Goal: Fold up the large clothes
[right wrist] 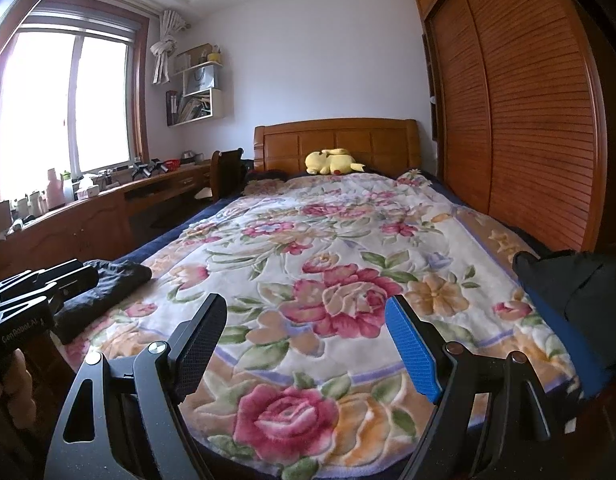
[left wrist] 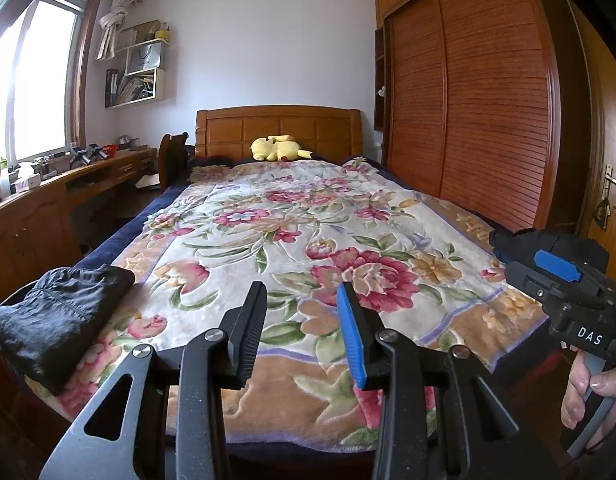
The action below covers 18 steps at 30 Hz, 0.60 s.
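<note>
So the black garment [left wrist: 55, 316] is already lying folded up in a neat bundle at the near left corner of the bed [left wrist: 119, 236], sitting on the floral blanket [left wrist: 267, 232]. Judging from that, one piece is looking done. Over at the near right edge of the bed, a dark blue-and-black garment [right wrist: 568, 308] is slumping in a loose heap, so I'm guessing that one is waiting its turn, though I can't tell how big it is or what kind of clothing it is.

Both tongs are hovering above the foot of the bed and holding nothing. The left tongs [left wrist: 301, 308] are sitting at a narrowish gap with only blanket showing between them. The right tongs [right wrist: 308, 332] are standing wide apart, empty too.

Stuff that's hard to read: the heap on the right is getting cut off by the frame edge and partly blocked by the tongs' own frame, so its shape is anyone's guess. In the left wrist view it's hiding behind the other tool body. The folded bundle is partly covered by the left tool in the right wrist view. Only fingers [left wrist: 580, 384] of the person are showing on a handle.
</note>
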Available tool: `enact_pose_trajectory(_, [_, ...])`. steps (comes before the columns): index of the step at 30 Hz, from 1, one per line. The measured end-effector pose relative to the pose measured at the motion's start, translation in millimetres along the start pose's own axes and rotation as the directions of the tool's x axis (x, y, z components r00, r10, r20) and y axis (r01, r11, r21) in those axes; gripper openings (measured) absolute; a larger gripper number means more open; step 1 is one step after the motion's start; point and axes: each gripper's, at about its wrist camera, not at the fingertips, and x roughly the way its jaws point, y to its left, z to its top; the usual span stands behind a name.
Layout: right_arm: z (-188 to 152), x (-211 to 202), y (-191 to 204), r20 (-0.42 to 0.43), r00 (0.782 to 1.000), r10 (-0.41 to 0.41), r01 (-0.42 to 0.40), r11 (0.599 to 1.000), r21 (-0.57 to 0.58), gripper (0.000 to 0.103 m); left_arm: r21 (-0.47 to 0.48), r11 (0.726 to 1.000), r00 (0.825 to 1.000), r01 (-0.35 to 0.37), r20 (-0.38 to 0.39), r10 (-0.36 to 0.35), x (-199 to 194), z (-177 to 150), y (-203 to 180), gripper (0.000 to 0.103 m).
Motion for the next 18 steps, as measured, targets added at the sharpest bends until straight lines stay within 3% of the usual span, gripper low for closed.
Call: enact_pose_trajectory(18, [-0.2,-5.3,0.9,0.002,1.000,0.000,0.000,1.000,0.011,0.083,-0.005,1.000,1.000,-0.006,0.005,0.006,-0.1,-1.7,0.7,0.037])
